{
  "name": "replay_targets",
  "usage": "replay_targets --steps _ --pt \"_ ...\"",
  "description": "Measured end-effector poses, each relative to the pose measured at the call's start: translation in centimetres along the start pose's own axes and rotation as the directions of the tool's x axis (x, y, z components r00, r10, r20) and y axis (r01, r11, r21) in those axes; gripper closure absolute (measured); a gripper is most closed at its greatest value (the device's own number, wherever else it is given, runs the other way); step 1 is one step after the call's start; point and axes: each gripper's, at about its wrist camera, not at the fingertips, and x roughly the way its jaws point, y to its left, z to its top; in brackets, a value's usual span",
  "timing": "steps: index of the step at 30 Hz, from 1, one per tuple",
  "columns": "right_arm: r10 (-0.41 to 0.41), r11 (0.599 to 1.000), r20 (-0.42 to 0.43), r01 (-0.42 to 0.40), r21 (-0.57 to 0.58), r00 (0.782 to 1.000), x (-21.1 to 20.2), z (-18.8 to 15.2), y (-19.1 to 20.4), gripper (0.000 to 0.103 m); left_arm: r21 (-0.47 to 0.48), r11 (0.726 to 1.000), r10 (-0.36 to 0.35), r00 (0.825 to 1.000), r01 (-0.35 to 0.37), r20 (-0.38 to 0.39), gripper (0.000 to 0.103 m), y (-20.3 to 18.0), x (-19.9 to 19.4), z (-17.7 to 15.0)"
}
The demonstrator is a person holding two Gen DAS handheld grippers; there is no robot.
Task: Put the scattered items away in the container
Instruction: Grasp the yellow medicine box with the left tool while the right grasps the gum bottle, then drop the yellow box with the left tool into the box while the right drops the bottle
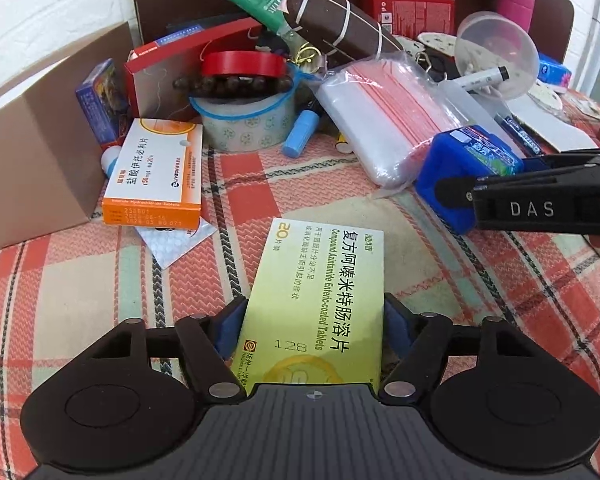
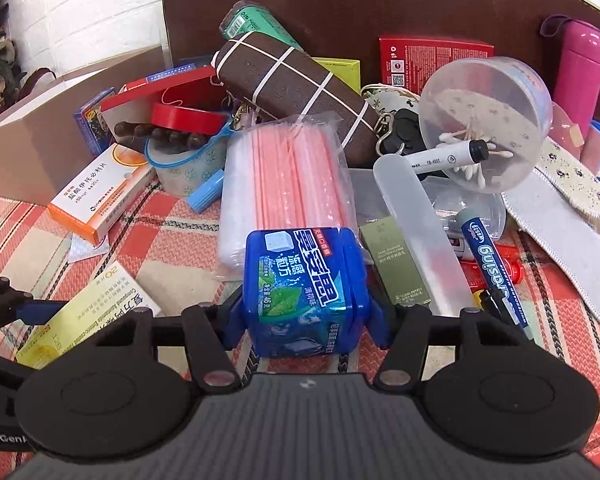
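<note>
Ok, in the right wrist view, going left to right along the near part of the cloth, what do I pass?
Yellow-green tablet box → blue gum tub between the right claw's fingers → olive green carton → frosted plastic case → blue marker pen → white insole.

Bright, even light, soft shadows (fisheye-bent edges, dark corners)

Both cameras sit low and close, looking down past their fingers at the same pile; each sees the pink pack (image 1: 384, 120) (image 2: 288, 184).
</note>
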Motion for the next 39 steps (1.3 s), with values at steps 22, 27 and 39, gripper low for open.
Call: replay_targets --steps 22,27,39 --pt "0.045 0.994 -0.029 -0.048 -0.099 0.999 -3.5 -2.9 1.2 0.039 0.004 1.000 0.013 1.000 -0.013 -0.006 0.033 -1.4 -2.2 -2.5" --pt "0.042 0.993 -0.047 -0.047 -0.107 0.998 -3.5 -2.9 1.4 0.039 0.006 1.000 0.024 1.000 -0.024 0.002 0.030 -1.7 -2.3 -2.9" --pt "0.116 0.989 -0.045 -0.119 -0.093 0.992 -6.0 -2.4 3.1 0.040 -0.111 0.994 -0.001 0.999 0.006 0.042 0.034 0.2 -5.5 -3.9"
